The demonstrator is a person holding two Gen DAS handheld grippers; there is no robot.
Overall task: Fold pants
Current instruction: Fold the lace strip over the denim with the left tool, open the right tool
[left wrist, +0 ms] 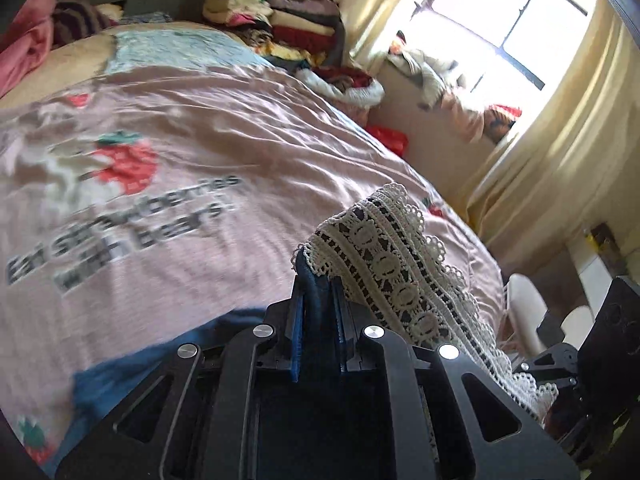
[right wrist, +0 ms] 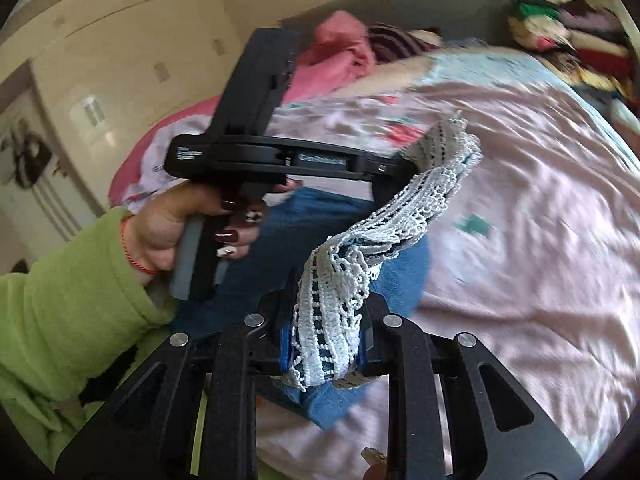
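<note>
The pants are blue [right wrist: 332,216] with a white lace hem [left wrist: 384,256], and they lie partly on the bed and partly lifted. My left gripper [left wrist: 316,284] is shut on a fold of blue cloth at the hem, and the lace hangs off to its right. In the right wrist view, my right gripper [right wrist: 326,332] is shut on the other end of the lace hem, which covers its fingertips. The hem stretches from there up to the left gripper [right wrist: 408,166], held by a hand [right wrist: 180,220] in a green sleeve.
The pink bedsheet [left wrist: 200,140] with a strawberry print covers the bed. Stacked folded clothes [left wrist: 280,12] sit at the far side, and a pink garment [right wrist: 340,52] lies near the headboard. A window [left wrist: 500,20], curtains and a white chair [left wrist: 524,312] are to the right.
</note>
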